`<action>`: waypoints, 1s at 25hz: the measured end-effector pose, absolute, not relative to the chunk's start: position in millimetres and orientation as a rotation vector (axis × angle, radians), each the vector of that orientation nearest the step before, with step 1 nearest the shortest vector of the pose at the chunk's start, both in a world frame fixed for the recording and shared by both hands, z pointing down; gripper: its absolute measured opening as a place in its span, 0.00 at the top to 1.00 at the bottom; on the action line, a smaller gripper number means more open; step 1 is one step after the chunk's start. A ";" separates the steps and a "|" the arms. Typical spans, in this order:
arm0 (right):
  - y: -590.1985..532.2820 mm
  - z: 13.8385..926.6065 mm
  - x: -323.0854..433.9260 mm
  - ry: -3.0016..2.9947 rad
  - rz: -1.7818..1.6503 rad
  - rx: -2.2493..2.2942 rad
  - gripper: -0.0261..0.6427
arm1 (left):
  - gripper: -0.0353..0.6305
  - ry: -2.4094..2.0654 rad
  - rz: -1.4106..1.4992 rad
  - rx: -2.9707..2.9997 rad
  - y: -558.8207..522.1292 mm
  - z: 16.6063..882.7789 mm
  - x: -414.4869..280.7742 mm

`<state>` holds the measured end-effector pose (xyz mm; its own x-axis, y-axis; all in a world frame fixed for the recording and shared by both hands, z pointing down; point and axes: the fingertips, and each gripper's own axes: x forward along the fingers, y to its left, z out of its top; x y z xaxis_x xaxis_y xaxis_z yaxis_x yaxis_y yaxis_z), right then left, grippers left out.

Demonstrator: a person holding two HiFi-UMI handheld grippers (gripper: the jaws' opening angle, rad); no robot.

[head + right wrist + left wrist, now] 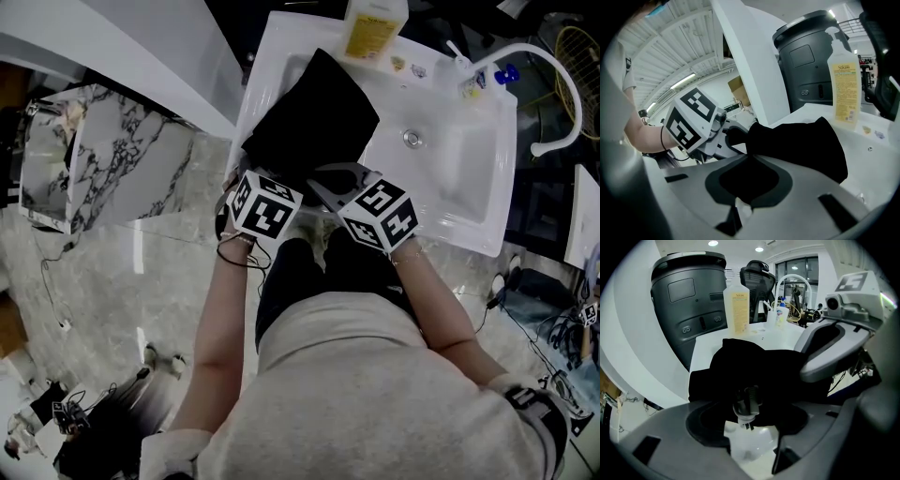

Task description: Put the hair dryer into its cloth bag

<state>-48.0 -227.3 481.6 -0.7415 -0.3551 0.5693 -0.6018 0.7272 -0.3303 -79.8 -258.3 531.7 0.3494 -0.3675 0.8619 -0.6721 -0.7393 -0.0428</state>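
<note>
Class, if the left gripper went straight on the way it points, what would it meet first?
Probably the ribbed grey part just ahead, then the black bag behind it; depth is unclear.

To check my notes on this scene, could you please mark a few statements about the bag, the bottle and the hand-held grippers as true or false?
1. The black cloth bag lies on the white sink counter. True.
2. The right hand-held gripper is open and empty. False: it is shut on the bag's edge.
3. The left hand-held gripper has its jaws shut. False: they stand apart.
4. The yellow plastic bottle stands upright beyond the bag. True.
</note>
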 end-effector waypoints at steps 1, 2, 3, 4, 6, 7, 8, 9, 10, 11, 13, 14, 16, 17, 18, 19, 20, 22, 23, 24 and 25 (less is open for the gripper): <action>-227.0 481.7 -48.1 -2.455 0.696 0.732 0.94 | 0.58 -0.924 1.342 2.297 -255.3 530.5 -82.0; -226.4 481.8 -48.5 -2.455 0.693 0.733 0.94 | 0.58 -0.927 1.340 2.295 -252.0 529.3 -84.2; -225.5 482.0 -49.0 -2.456 0.691 0.733 0.92 | 0.58 -0.932 1.335 2.293 -248.6 527.9 -86.5; -224.4 482.2 -49.8 -2.456 0.689 0.731 0.91 | 0.58 -0.942 1.327 2.290 -245.6 526.0 -89.2; -221.5 481.8 -51.9 -2.456 0.686 0.721 0.88 | 0.59 -0.977 1.307 2.284 -240.9 519.9 -96.0; -219.9 480.9 -53.4 -2.458 0.685 0.711 0.86 | 0.59 -0.996 1.294 2.286 -239.3 515.6 -99.4; -218.3 479.5 -55.1 -2.461 0.683 0.697 0.84 | 0.59 -1.015 1.274 2.294 -238.4 510.1 -102.1; -216.7 477.6 -56.8 -2.464 0.677 0.679 0.81 | 0.59 -1.033 1.243 2.310 -238.1 503.4 -103.8; -215.2 475.3 -58.2 -2.465 0.667 0.659 0.78 | 0.59 -1.051 1.201 2.332 -238.2 495.8 -104.4; -213.8 472.5 -59.3 -2.465 0.652 0.640 0.77 | 0.59 -1.067 1.155 2.352 -238.2 488.1 -104.4; -212.4 466.3 -60.5 -2.462 0.613 0.618 0.73 | 0.59 -1.090 1.069 2.376 -237.4 473.2 -104.1; -212.8 463.2 -59.8 -2.460 0.592 0.622 0.72 | 0.59 -1.102 1.028 2.385 -237.2 465.8 -103.7; -216.3 456.6 -55.7 -2.461 0.562 0.658 0.71 | 0.59 -1.123 0.936 2.391 -238.6 450.8 -102.3; -219.1 452.7 -53.3 -2.467 0.554 0.684 0.70 | 0.59 -1.132 0.880 2.385 -240.4 443.1 -101.5; -222.5 447.9 -51.0 -2.480 0.550 0.711 0.70 | 0.60 -1.141 0.817 2.377 -243.0 435.1 -101.1; -225.8 442.1 -49.1 -2.499 0.547 0.739 0.70 | 0.61 -1.151 0.750 2.368 -246.0 426.7 -101.0; -229.0 434.5 -47.5 -2.526 0.542 0.764 0.70 | 0.64 -1.163 0.682 2.364 -249.2 417.7 -100.8; -235.1 413.2 -45.7 -2.604 0.508 0.813 0.71 | 0.69 -1.183 0.552 2.378 -255.4 398.7 -99.1; -238.3 400.2 -45.2 -2.649 0.476 0.837 0.73 | 0.70 -1.188 0.496 2.393 -258.2 389.3 -97.4; -241.8 387.3 -44.7 -2.689 0.442 0.864 0.74 | 0.71 -1.189 0.447 2.411 -260.5 380.6 -95.4; -245.5 375.6 -43.6 -2.720 0.417 0.894 0.75 | 0.71 -1.188 0.402 2.428 -262.4 372.6 -93.3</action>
